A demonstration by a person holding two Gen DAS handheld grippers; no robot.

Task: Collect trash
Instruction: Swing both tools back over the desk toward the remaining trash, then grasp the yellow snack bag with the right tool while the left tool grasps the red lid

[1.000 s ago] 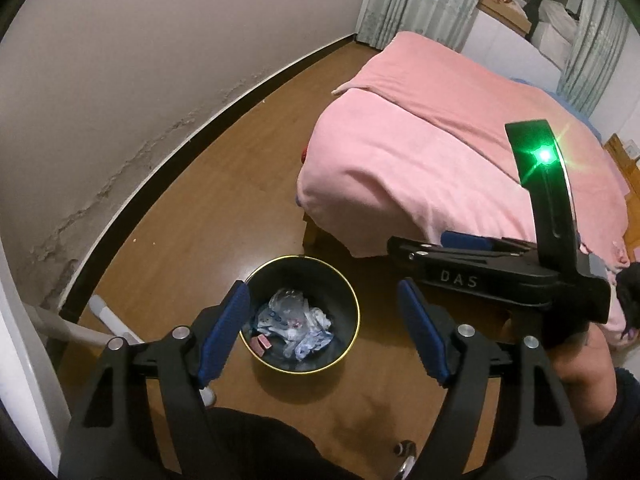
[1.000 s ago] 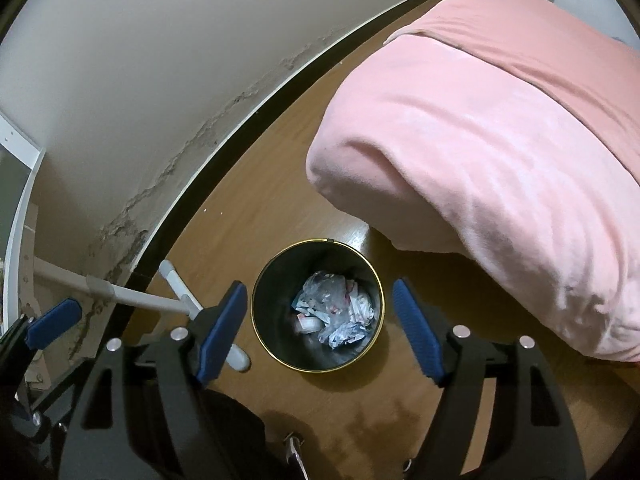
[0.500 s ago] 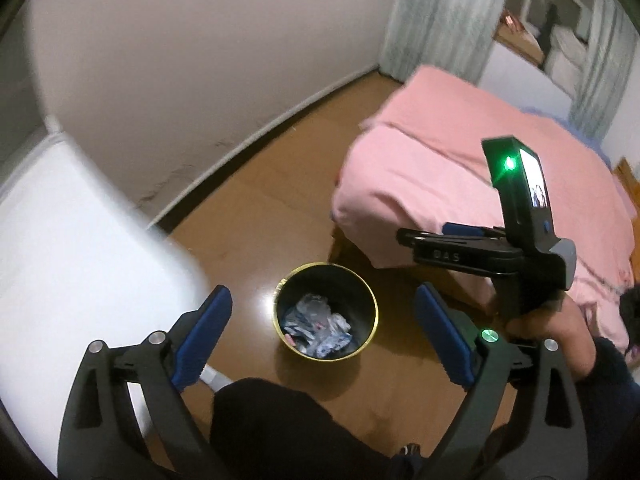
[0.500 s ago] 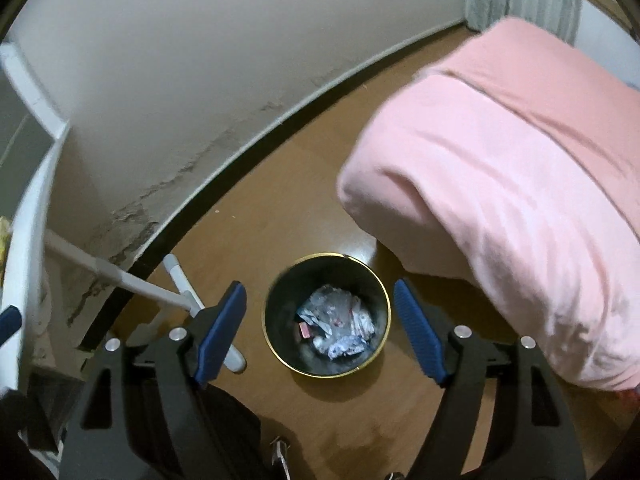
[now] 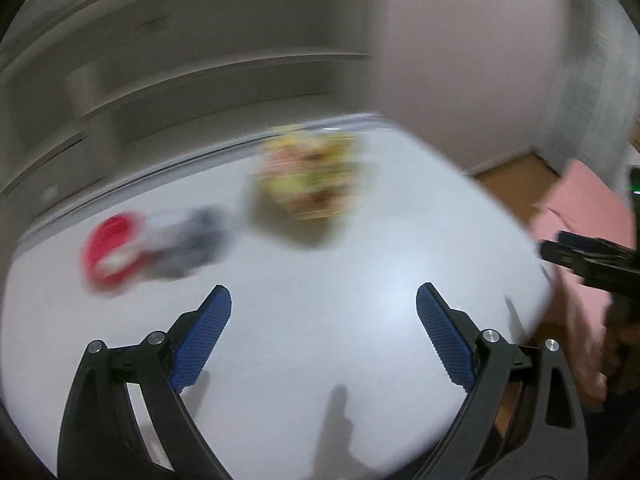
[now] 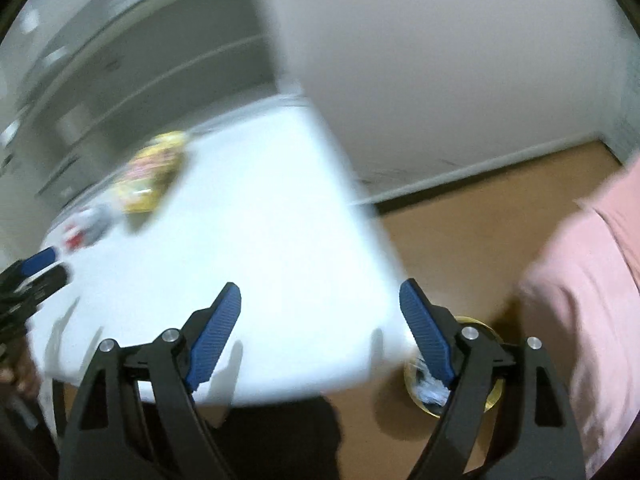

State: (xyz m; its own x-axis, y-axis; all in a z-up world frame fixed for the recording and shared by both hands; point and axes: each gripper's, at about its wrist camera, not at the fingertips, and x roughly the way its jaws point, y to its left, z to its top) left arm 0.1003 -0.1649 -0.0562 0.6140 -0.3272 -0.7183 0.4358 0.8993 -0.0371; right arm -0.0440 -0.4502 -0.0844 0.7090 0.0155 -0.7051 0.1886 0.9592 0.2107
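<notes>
Both views are blurred by motion. On the white table [image 5: 320, 360] lie a yellow snack wrapper [image 5: 308, 176] and, left of it, a red and grey piece of trash [image 5: 152, 244]. My left gripper [image 5: 324, 312] hovers open over the table's near part, nothing between its blue pads. My right gripper [image 6: 320, 308] hangs over the table's [image 6: 260, 260] right corner, its jaws opening and empty. The same wrapper [image 6: 152, 172] and red-grey trash [image 6: 86, 228] show far left in the right wrist view. The black bin [image 6: 428, 392] with a gold rim sits on the floor, partly hidden behind the right finger.
Grey shelving [image 5: 180, 60] rises behind the table. A pink bed [image 6: 592, 300] stands to the right, with brown wooden floor [image 6: 480, 240] between it and the wall. The other gripper [image 5: 592, 256] shows at the right edge of the left wrist view.
Both grippers have swung up and left, away from the bin on the floor, to over the white table. The left jaws have spread wider. The bin has slid to the right view's lower edge.
</notes>
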